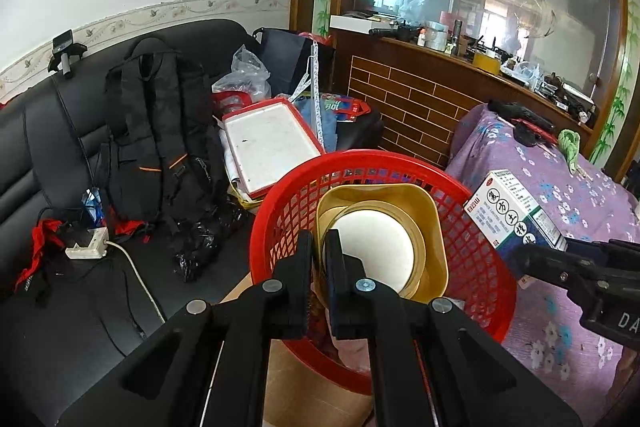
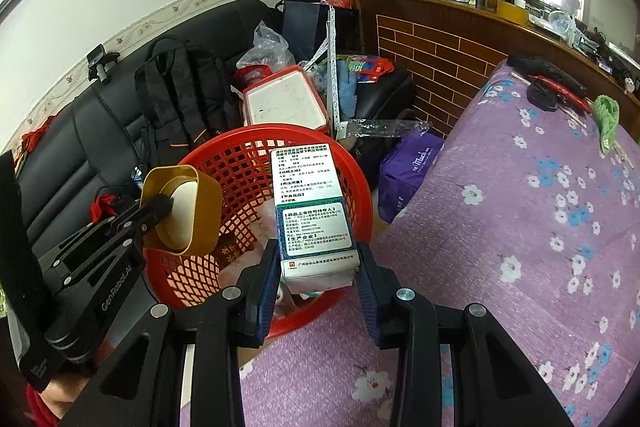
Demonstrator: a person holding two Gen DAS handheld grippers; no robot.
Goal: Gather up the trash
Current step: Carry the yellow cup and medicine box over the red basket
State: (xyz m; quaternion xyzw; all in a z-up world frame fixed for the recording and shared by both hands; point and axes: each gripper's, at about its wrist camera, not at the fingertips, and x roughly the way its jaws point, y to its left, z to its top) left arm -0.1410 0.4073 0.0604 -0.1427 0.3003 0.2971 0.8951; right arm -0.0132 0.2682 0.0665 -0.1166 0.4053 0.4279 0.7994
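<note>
A red mesh basket (image 1: pixel 476 259) (image 2: pixel 256 143) stands between the sofa and the table. My left gripper (image 1: pixel 319 247) (image 2: pixel 160 209) is shut on the rim of a gold square container (image 1: pixel 428 211) (image 2: pixel 204 211) with a white round inside, held over the basket. My right gripper (image 2: pixel 318 279) is shut on a white and blue medicine box (image 2: pixel 310 211) (image 1: pixel 520 213), which hangs above the basket's right rim. Crumpled paper and wrappers (image 2: pixel 256 227) lie in the basket's bottom.
A black sofa (image 1: pixel 48 155) at left carries a black backpack (image 1: pixel 160 131), a power strip (image 1: pixel 86 247), bags and a red-rimmed white tray (image 1: pixel 268 143). At right is a table with a purple flowered cloth (image 2: pixel 520 227), a green rag (image 2: pixel 606 115) and dark items at its far end. A purple bag (image 2: pixel 408 171) sits on the floor.
</note>
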